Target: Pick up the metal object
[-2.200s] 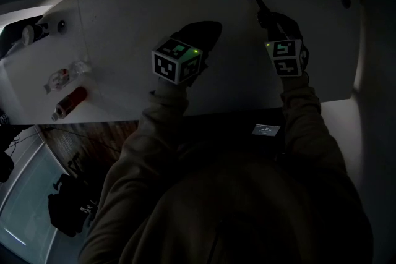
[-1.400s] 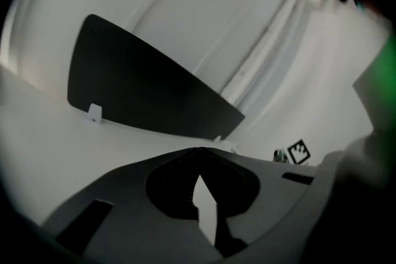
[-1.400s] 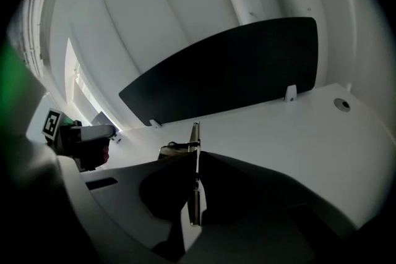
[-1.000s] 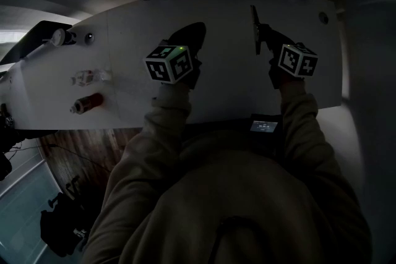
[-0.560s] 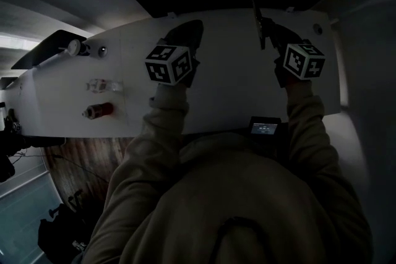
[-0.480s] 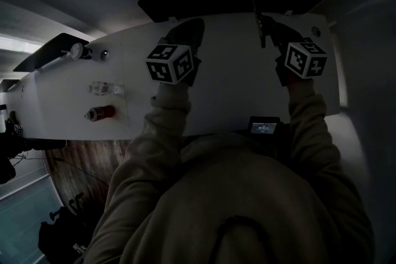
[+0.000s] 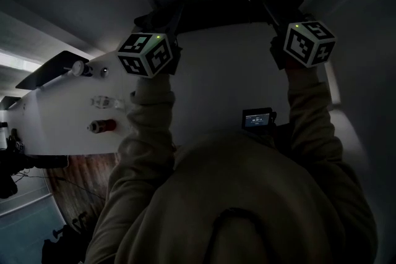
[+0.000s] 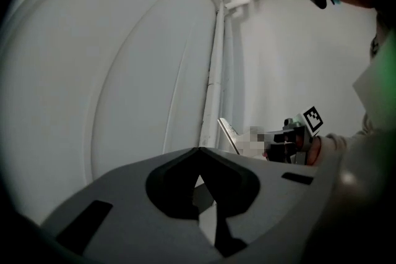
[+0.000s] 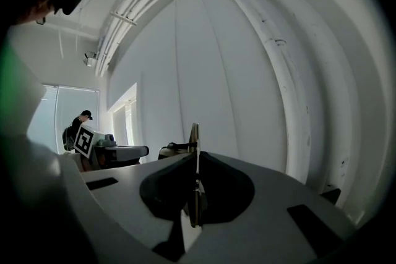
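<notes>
Lifted clear of the surface [image 7: 210, 89] now, metal object [image 9: 194, 134] clamped in right gripper [image 9: 197, 161] fingers, left gripper [image 8: 199, 154] fingers shut empty, pickup apparently done.

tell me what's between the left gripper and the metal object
Nothing but air: the left gripper view shows the shut left gripper, then the metal object clamped in the right gripper, only white wall behind.

The metal object [image 9: 194, 135] looks dull grey; the white table [image 7: 216, 80] smooth, matt.
</notes>
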The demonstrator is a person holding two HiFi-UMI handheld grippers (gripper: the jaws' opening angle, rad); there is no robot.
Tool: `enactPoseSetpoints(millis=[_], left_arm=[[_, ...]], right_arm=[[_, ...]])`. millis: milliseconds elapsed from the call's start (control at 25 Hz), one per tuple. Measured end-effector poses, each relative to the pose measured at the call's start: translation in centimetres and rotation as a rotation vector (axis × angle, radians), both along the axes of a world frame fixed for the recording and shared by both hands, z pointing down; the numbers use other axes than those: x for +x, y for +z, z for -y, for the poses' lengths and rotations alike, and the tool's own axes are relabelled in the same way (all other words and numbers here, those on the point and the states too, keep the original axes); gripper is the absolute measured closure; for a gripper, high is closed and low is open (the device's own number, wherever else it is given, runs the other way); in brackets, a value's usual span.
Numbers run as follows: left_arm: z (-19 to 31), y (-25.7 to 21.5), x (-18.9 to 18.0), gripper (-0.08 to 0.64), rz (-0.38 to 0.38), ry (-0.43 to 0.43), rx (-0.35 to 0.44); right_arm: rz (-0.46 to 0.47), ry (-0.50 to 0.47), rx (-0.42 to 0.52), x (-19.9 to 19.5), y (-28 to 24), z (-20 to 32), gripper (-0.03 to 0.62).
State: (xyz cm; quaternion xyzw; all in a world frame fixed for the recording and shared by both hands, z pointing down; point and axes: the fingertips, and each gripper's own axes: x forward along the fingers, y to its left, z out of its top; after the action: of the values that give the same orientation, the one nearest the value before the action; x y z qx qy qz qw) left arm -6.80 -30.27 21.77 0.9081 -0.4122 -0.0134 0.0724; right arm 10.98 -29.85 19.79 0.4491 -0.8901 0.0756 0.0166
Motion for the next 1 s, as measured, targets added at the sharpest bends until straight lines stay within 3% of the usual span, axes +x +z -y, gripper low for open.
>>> enactPoseSetpoints(millis=[320,1000], left_arm=[[-2.5,-6.9,-0.4,0.555,0.052,-0.003,0.137],[-1.9,-3.5,1.1,0.555,0.066,0.037,0.069]], right_arm=[[0.028,-0.049,0.128,-1.2,-6.7,-3.4,0.569],[0.030,-0.061,0.072,-1.6,-3.8,-3.1,0.569]])
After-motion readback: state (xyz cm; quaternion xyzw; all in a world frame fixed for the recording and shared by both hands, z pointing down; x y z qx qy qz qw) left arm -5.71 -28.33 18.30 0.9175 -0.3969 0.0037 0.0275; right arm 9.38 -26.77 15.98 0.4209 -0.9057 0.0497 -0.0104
